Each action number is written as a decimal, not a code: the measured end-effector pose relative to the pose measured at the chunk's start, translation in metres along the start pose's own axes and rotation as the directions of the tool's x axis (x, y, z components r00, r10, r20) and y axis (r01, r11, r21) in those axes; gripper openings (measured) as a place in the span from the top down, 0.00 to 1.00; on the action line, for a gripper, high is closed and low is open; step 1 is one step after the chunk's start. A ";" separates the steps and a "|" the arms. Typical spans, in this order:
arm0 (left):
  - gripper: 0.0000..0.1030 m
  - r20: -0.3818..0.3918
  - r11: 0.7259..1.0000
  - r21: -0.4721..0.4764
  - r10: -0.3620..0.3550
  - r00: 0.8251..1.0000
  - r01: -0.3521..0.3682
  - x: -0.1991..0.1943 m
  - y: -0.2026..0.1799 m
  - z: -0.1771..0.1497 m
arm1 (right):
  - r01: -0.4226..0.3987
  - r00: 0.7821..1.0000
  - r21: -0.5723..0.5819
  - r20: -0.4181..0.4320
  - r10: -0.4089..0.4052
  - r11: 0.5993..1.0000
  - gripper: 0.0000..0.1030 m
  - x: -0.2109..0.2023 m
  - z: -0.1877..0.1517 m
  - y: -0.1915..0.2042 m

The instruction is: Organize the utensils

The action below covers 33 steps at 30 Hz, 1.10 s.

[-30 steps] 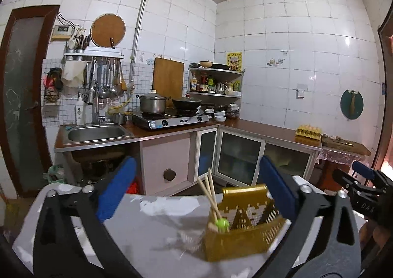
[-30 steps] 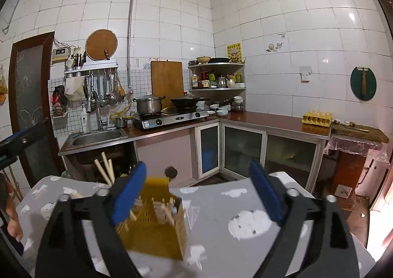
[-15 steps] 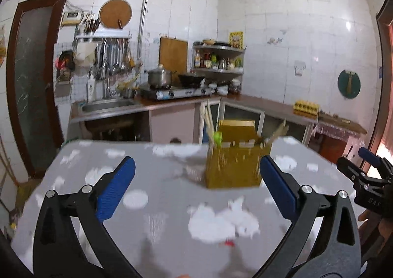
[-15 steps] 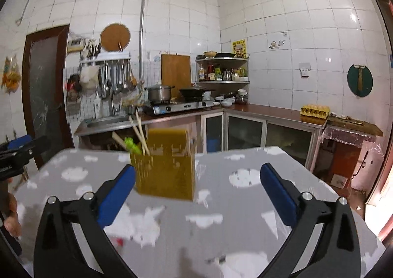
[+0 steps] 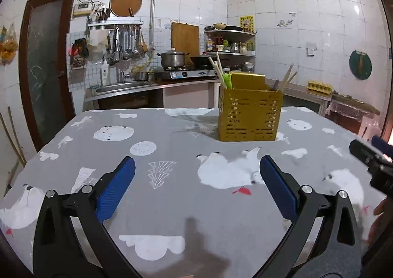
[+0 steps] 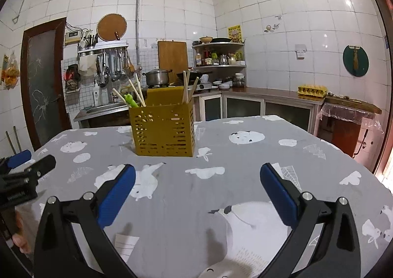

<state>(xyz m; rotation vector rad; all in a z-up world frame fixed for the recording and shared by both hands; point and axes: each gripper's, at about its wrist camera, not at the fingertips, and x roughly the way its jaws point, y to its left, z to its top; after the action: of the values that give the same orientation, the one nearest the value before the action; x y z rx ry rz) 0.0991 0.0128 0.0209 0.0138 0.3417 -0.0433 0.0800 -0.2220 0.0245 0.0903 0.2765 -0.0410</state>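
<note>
A yellow perforated utensil holder (image 5: 249, 117) (image 6: 163, 130) stands upright on the grey patterned tablecloth (image 5: 172, 150) (image 6: 245, 155). Wooden chopsticks (image 5: 216, 65) (image 6: 137, 90) and a green-topped utensil (image 5: 227, 80) (image 6: 131, 101) stick up out of it. My left gripper (image 5: 196, 179) hovers low over the cloth, open and empty, well short of the holder. Just as wide and empty is my right gripper (image 6: 196, 184), with the holder ahead and to its left. Each gripper shows at the edge of the other's view.
Behind the table a kitchen counter carries a sink (image 5: 122, 86), a stove with a steel pot (image 5: 172, 59) and an egg tray (image 6: 312, 90). A brown door (image 5: 41, 64) is at the left. A plastic-covered side table (image 6: 348, 110) stands at the right.
Both grippers have dropped down and drawn back from the holder, so more of the tablecloth shows. Both jaws stay wide with nothing between them.
</note>
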 end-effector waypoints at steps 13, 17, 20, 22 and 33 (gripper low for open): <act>0.05 0.055 0.998 0.057 0.001 0.998 -0.004 -0.010 -0.011 -0.005 | 0.034 0.999 -0.042 0.017 -0.034 0.999 0.04 -0.005 -0.005 0.010; 0.05 0.041 0.999 0.050 0.005 0.999 -0.007 -0.008 -0.010 -0.006 | 0.033 0.999 -0.037 0.019 -0.033 0.999 0.04 -0.006 -0.005 0.009; 0.05 0.036 0.999 0.042 0.008 0.999 -0.009 -0.007 -0.008 -0.005 | 0.034 0.999 -0.029 0.026 -0.033 0.999 0.04 -0.008 -0.005 0.008; 0.05 0.037 0.999 0.037 0.008 0.999 -0.010 -0.007 -0.008 -0.006 | 0.035 0.999 -0.027 0.035 -0.034 0.999 0.04 -0.011 -0.005 0.007; 0.05 0.047 1.000 0.029 0.004 0.999 -0.006 -0.010 -0.006 -0.007 | 0.038 0.999 -0.034 0.036 -0.037 0.999 0.04 -0.012 -0.005 0.008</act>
<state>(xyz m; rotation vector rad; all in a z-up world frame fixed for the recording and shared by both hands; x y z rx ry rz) 0.0873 0.0077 0.0172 0.0423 0.2939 -0.0436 0.0677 -0.2132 0.0241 0.0495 0.2439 -0.0745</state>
